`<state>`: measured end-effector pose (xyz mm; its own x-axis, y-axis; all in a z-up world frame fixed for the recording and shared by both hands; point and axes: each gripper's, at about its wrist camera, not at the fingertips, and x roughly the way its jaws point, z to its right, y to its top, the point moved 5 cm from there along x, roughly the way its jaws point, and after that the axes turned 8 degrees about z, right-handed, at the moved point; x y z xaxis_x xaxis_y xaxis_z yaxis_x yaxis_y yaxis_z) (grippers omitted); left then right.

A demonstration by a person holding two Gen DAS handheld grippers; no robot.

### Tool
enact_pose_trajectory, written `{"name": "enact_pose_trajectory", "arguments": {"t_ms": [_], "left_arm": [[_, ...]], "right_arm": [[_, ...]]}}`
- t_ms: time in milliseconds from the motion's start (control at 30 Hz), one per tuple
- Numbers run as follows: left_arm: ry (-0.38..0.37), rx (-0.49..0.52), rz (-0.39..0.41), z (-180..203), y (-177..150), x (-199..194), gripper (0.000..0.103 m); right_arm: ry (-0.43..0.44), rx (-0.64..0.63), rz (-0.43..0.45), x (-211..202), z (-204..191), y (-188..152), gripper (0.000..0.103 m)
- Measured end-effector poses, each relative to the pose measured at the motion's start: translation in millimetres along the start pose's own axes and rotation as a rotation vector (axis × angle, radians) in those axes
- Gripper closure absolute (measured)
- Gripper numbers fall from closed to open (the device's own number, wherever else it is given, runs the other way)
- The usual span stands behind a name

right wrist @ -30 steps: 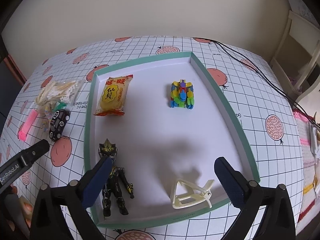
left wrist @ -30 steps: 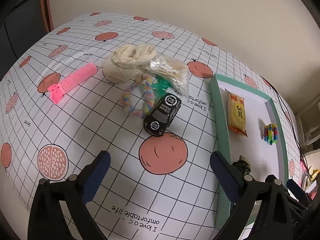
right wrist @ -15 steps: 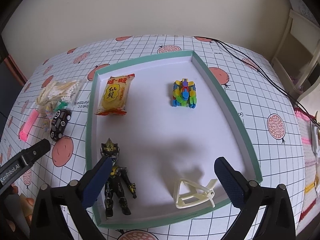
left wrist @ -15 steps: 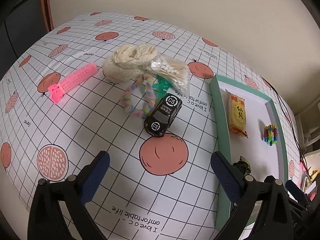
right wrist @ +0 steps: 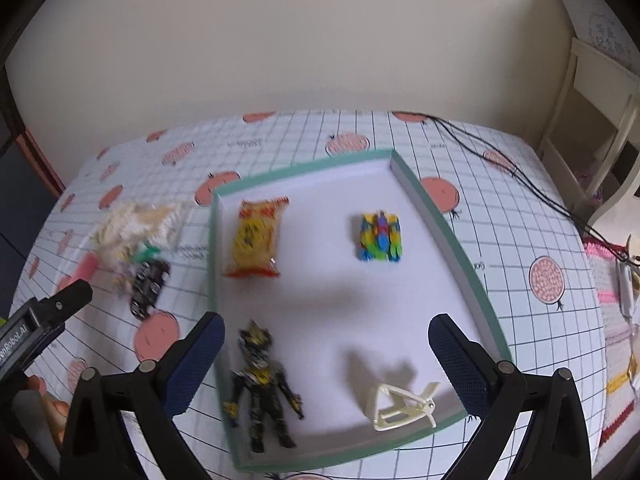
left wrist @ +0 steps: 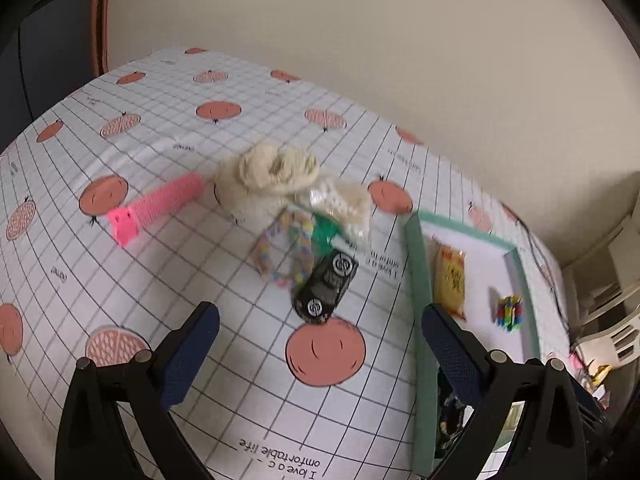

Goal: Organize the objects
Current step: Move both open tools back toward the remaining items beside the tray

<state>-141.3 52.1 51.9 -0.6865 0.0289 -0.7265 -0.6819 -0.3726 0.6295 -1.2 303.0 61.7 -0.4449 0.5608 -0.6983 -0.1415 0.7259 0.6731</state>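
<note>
A green-rimmed white tray (right wrist: 444,232) holds a yellow snack packet (right wrist: 256,236), a multicoloured block toy (right wrist: 380,236), a black and gold action figure (right wrist: 260,388) and a cream hair clip (right wrist: 400,406). My right gripper (right wrist: 326,364) hovers open above the tray's near end, holding nothing. Left of the tray lie a black toy car (left wrist: 326,290), a pastel braided ring (left wrist: 288,252), a bag of cotton swabs (left wrist: 340,204), a cream knitted item (left wrist: 268,176) and a pink comb (left wrist: 160,204). My left gripper (left wrist: 320,352) stands open just short of the car.
The table wears a grid cloth with red fruit prints (left wrist: 326,352). Black cables (right wrist: 520,172) run across its far right. A cream chair (right wrist: 592,120) stands at the right, the wall (left wrist: 360,40) lies behind. The tray's left rim (left wrist: 420,300) sits near my left gripper's right finger.
Both views have tilted and blurred with motion. My left gripper has moved a little nearer the black car. My right gripper has drawn back slightly; both stay open.
</note>
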Motion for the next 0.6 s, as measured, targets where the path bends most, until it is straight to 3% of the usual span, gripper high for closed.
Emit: {"name": "enact_pose_trajectory", "arguments": {"t_ms": [233,400,600], "left_arm": [[0.01,-0.054,0.001,-30.4,29.3,-8.1,0.002],[0.001,-0.047,-0.038,-39.8,43.9,-6.6,0.002],[0.043,-0.025,-0.041,-47.6,67.9,-8.0,0.002]], "right_arm": [[0.101,0.036,-0.033,-9.4,-38.2,24.6,0.0],[0.134,-0.009,-0.06,-6.8,-78.1,37.3,0.0],[0.168,-0.06,-0.075,5.8,-120.3,47.1,0.0]]}}
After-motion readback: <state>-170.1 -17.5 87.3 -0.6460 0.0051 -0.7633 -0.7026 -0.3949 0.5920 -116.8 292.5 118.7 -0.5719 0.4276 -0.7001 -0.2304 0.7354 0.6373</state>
